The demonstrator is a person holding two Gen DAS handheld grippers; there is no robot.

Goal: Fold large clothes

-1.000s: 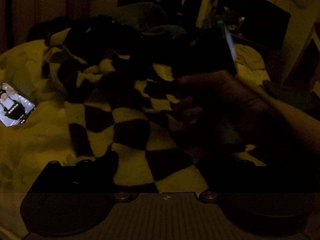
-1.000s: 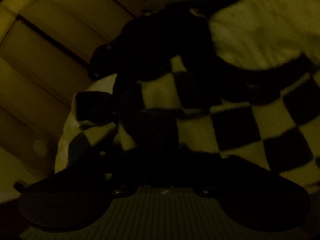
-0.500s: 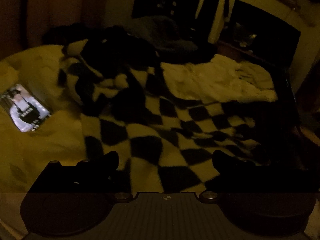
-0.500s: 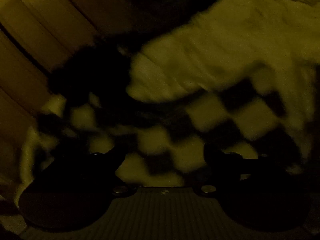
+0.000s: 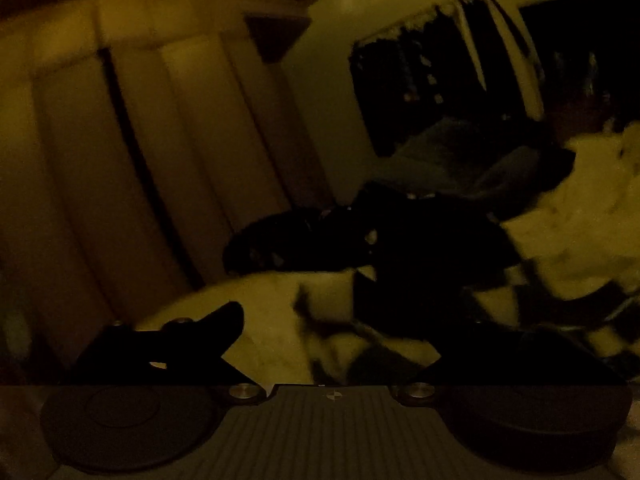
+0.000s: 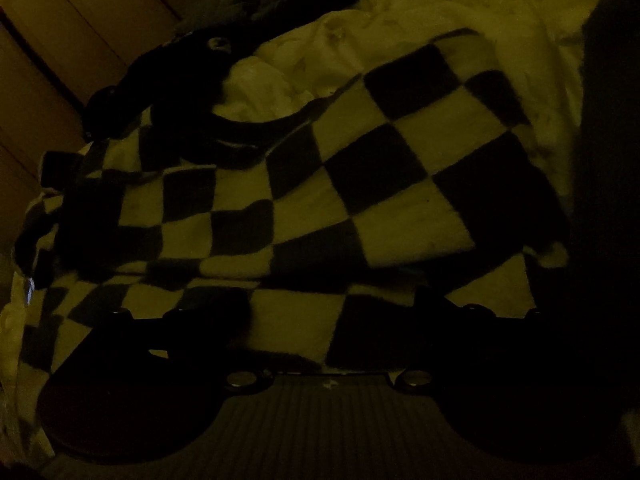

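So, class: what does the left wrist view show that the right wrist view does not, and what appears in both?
Only the left wrist view: hanging clothes on the far wall, and curtain folds. Only the right wrist view: the checkered garment spread wide across the pale bedding, beneath the right gripper, whose jaws are opening with nothing pinched. Both: that garment on the bed, and open jaws on the left gripper too.

The right tongs [image 6: 332, 308] are opening above a checkered garment [image 6: 360, 184]; nothing is pinched between them. Pale bedding [image 6: 400, 36] lies beyond it.
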